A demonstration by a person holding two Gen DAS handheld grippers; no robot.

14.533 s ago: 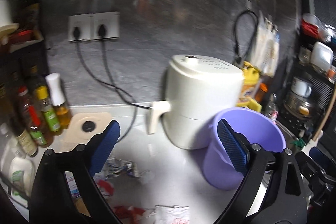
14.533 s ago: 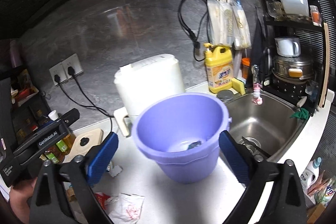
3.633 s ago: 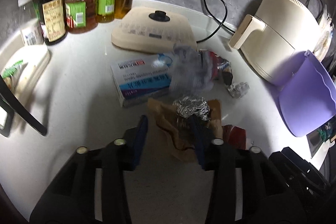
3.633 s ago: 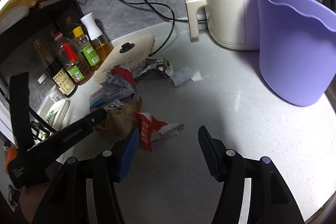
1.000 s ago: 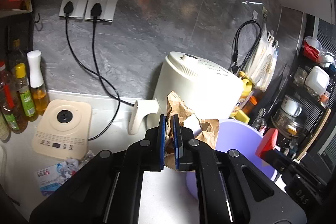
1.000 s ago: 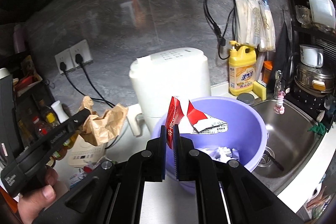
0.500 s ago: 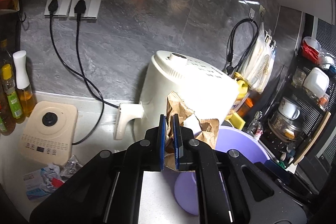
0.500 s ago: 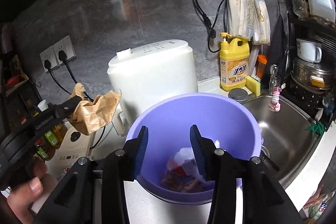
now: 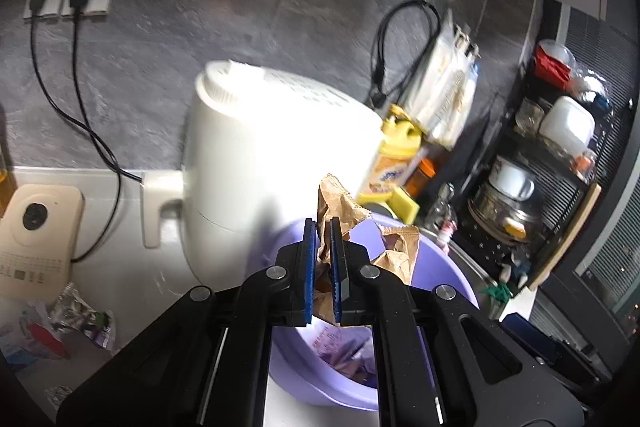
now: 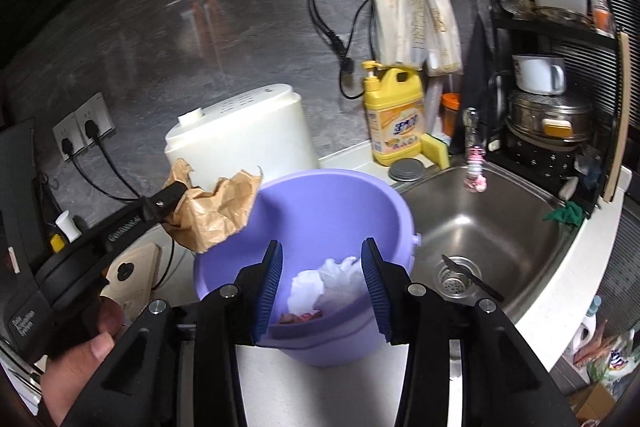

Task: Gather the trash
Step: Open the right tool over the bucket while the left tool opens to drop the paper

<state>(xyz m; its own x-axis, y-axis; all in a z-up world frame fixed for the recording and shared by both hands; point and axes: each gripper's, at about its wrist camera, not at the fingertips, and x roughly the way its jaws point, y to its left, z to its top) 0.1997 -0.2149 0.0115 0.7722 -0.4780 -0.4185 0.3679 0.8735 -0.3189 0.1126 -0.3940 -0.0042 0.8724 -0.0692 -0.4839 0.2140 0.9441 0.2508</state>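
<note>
My left gripper is shut on a crumpled brown paper bag and holds it over the near-left rim of the purple bucket. In the right wrist view the bag hangs at the bucket's left rim, held by the left gripper. My right gripper is open and empty above the bucket. White and red trash lies at the bucket's bottom. Loose wrappers lie on the counter at the left.
A white air fryer stands behind the bucket. A steel sink lies to the right, with a yellow detergent bottle behind it and a black dish rack at far right. A beige appliance and wall-socket cords are at left.
My left gripper has carried the brown paper bag to the right, over the bucket's rim. My right gripper has stayed open above the bucket and edged closer.
</note>
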